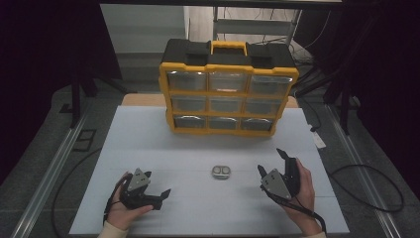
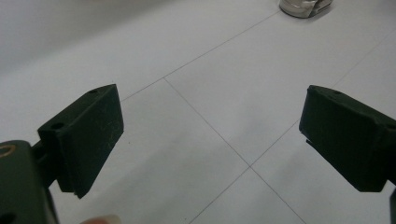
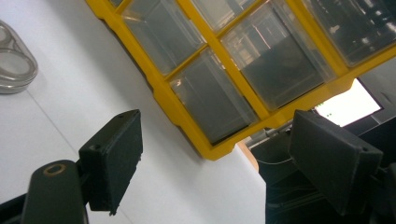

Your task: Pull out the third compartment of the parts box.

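Note:
A yellow and black organiser (image 1: 228, 89) with clear drawers stands upright at the back of the white table (image 1: 148, 144). A small clear twin-lobed case (image 1: 221, 172) lies near the table's middle, between my two grippers. My left gripper (image 1: 157, 183) rests low at the front left, open and holding nothing. In the left gripper view, its jaws (image 2: 210, 140) stand wide apart over bare table, with the case (image 2: 306, 5) far ahead. My right gripper (image 1: 271, 161) is open at the front right. Its jaws (image 3: 215, 158) point at the organiser's lower drawers (image 3: 212, 100), with the case (image 3: 14, 65) at the left edge.
Beside the table run metal rails (image 1: 54, 163) on a grey floor, with a black cable (image 1: 366, 183) looping at the right. Dark stands and a shelf frame (image 1: 257, 25) sit behind the organiser. A hand (image 1: 121, 210) holds each gripper near the front edge.

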`<state>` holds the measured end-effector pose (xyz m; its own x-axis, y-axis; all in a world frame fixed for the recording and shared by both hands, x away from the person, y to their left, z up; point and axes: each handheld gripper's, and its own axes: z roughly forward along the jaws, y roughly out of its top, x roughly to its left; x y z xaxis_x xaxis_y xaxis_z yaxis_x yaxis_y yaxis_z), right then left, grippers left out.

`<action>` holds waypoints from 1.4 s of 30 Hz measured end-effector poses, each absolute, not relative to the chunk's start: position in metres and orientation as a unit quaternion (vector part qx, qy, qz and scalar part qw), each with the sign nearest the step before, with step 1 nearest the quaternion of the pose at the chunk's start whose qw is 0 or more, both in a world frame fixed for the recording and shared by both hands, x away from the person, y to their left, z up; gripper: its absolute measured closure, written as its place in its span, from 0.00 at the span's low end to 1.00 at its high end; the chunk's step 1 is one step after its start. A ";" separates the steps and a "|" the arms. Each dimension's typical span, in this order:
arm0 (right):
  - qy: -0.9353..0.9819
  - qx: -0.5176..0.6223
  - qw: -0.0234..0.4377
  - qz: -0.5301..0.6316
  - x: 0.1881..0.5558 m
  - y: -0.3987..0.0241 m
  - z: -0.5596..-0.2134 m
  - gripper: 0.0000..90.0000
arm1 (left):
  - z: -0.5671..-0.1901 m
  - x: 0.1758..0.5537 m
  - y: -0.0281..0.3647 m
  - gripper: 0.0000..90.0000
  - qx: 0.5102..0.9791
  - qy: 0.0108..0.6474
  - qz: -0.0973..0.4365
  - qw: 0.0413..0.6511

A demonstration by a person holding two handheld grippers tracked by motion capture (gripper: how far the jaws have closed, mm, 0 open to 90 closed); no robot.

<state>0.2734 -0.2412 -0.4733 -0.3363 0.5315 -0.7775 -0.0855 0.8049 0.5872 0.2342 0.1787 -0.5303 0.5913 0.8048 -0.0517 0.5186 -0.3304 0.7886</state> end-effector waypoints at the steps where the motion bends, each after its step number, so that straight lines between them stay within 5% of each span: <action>1: 0.768 0.145 0.558 0.278 0.274 -0.241 -0.472 0.20 | -0.530 0.234 0.179 0.08 0.795 0.416 0.178 0.403; 42: 0.754 0.118 0.587 0.268 0.299 -0.226 -0.433 0.21 | -0.530 0.234 0.178 0.08 0.795 0.417 0.178 0.404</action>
